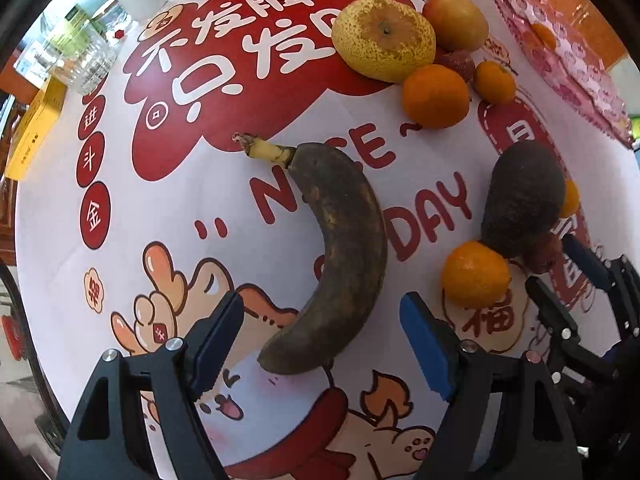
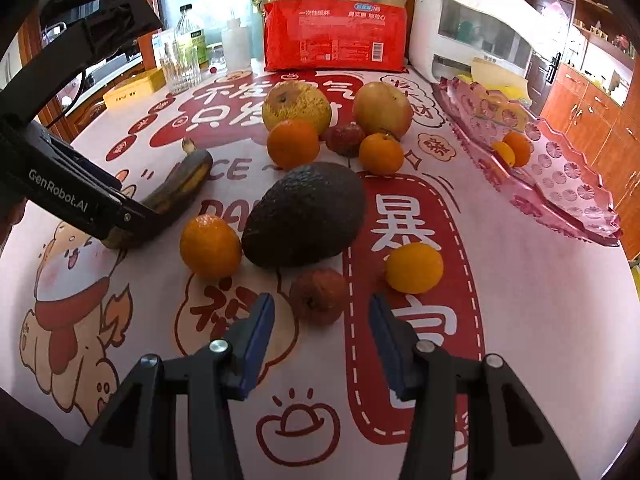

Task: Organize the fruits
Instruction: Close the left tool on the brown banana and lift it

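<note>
Left gripper (image 1: 322,344) has its jaws wide apart with the bottom end of the banana (image 1: 340,256) sitting right between the fingers, nothing clamped yet; the banana is almost fully brown, curving away from the gripper with its stem pointing up-left; from the right wrist view you can see the left gripper reaching in from the left side, its tip over that same end of the banana.

Right gripper (image 2: 322,334) is spread open too, not holding anything; a small wrinkly reddish fruit (image 2: 319,296) lies just ahead of it, roughly between the fingertips but a bit beyond them; I can't tell what kind it is. Straight past that is the avocado (image 2: 306,216), dark and lying on its side; a mandarin (image 2: 211,246) sits just beside its left end and another one (image 2: 415,268) is ahead-right of the gripper, near the avocado but apart from it.

Further out there's a cluster: a spotty yellow-green pear (image 2: 297,106), an apple (image 2: 383,110), two more mandarins and another small red fruit packed close together.

Far right of the right gripper is a pink tray (image 2: 560,184) with two small oranges already in it; everything sits on a tablecloth (image 2: 540,320) with red cartoon print; a red packet (image 2: 335,36) stands at the far edge.
</note>
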`<state>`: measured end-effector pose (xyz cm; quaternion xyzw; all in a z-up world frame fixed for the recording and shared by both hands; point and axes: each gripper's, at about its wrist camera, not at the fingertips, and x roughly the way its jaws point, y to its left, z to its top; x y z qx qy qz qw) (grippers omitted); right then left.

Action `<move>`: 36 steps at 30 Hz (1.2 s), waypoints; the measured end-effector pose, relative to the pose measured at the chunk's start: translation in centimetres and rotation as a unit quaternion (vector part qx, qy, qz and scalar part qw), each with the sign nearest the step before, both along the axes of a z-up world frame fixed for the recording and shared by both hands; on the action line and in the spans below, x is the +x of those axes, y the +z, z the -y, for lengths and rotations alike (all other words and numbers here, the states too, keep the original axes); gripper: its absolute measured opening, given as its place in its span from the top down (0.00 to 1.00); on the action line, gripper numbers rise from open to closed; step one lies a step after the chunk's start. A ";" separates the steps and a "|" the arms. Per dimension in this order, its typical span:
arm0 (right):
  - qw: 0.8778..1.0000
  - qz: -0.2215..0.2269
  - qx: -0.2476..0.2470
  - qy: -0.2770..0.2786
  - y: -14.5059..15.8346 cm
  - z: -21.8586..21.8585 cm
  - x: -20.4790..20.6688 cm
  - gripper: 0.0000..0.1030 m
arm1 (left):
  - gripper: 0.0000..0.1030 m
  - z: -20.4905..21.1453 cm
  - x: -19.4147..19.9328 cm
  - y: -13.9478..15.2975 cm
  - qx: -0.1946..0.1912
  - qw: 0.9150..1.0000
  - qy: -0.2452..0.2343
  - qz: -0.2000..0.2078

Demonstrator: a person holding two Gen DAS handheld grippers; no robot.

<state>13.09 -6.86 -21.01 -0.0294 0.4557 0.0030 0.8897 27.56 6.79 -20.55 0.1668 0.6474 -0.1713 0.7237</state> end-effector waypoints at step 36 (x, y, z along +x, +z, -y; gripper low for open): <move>1.000 0.023 0.016 0.007 0.0 -0.2 0.7 0.70 | 0.71 -0.6 -0.6 1.2 -0.104 0.991 0.023 0.080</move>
